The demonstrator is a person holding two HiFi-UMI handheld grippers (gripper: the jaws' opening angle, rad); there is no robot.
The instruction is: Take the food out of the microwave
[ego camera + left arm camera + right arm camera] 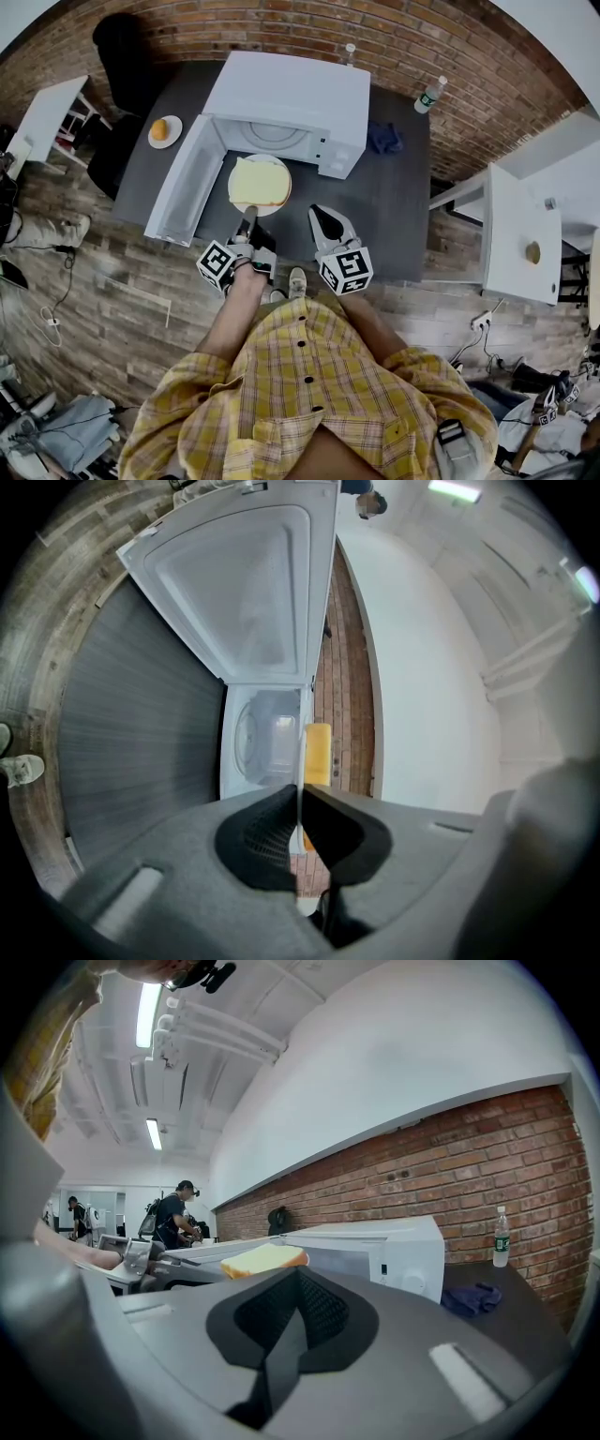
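Closest to me, below my yellow plaid shirt, both grippers reach out over the near edge of the dark bench. My left gripper is clenched on the near rim of the white plate. In the left gripper view its jaws press together on that rim, which shows edge-on as a thin white line running up between them. My right gripper sits just to the right of the plate, apart from it. Its jaws are closed against each other with nothing between them, as the right gripper view shows.

The slice of bread lies flat on the plate and covers most of it. Plate and bread are outside the microwave, just in front of its open cavity and over the bench. I cannot tell whether the plate touches the benchtop. The microwave door hangs wide open to the left of the plate.

Farther back on the bench, a small plate with an orange sits left of the microwave. A blue cloth lies to its right, and a water bottle stands near the far right corner. Behind everything runs the brick wall.
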